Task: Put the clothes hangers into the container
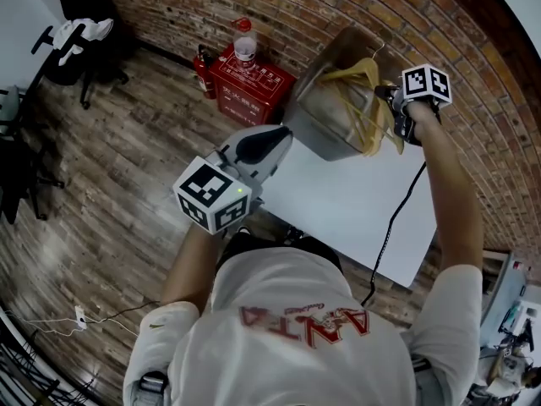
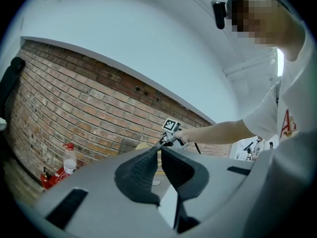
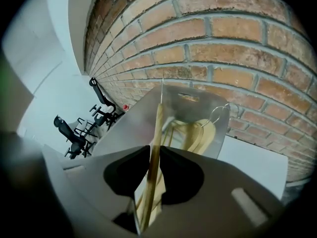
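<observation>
The room is walled in brick (image 1: 279,7) and floored with wood planks (image 1: 110,167). Office chairs (image 1: 76,45) stand off to the left, and a red box (image 1: 254,83) with a bottle (image 1: 244,41) on top sits at the foot of the wall.

A white table (image 1: 355,210) carries the work and is bare across its near half. The metal container (image 1: 313,129) stands at the table's far left corner, close to the wall. Several wooden hangers (image 1: 355,74) already lie inside it, their wire hooks poking above the rim.

1 more hanger (image 3: 154,148) is over the container's right edge, caught edge-on in the right gripper (image 3: 154,175), whose 2 pads sit close against its thin wooden arm. It looks light and stiff, but the smooth, narrow wood could swivel in a pinch. A grip on the flat of the arm near the hook should steady it, and the hooks may snag on each other.

The left gripper (image 2: 159,170) hangs by the table's left edge with its tips together, holding nothing.
</observation>
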`<state>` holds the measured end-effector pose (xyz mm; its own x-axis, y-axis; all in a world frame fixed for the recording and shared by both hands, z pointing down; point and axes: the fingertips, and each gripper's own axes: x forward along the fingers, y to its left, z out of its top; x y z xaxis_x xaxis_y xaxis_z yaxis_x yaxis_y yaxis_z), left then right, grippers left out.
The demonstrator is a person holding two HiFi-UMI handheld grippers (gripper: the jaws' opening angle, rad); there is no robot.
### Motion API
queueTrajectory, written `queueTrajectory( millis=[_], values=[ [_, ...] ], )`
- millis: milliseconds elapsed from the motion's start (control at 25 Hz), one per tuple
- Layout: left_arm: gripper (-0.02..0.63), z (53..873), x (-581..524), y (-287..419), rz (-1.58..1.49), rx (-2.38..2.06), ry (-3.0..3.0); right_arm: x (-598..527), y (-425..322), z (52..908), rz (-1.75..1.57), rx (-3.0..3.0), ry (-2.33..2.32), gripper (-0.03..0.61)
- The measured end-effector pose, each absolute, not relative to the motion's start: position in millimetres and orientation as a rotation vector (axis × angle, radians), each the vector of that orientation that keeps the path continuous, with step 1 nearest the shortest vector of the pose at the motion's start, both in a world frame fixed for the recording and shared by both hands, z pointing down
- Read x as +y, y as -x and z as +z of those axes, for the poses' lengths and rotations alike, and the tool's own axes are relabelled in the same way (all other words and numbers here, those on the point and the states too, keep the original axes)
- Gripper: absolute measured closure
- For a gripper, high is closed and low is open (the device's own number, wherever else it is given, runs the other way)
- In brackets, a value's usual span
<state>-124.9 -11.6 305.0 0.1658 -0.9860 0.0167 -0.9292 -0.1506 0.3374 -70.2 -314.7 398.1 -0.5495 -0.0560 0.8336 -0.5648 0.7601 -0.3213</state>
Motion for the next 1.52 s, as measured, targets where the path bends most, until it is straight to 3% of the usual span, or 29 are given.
queueTrajectory(
  millis=[480,920,1280,1520],
  values=[
    [0.583,300.5,-24.6,110.9,-0.287,-1.798,-2.23,-297.3,42.6,400.5,0.606,-2.021,-0.379,0.485],
    [0.583,285.9,-31.4,93.0,-0.262,-1.755,-2.305,-279.7,17.3,350.6,0.632,-2.229,-0.413,0.575],
    [0.583,264.1,-31.6,79.7,-0.216,-1.775,-2.358,-243.5,-6.8,295.1,0.631,-2.549,-0.439,0.577],
    [0.583,254.3,-31.0,76.5,-0.215,-1.808,-2.356,-207.1,-36.6,254.2,0.379,-2.756,-0.548,0.577]
  ],
)
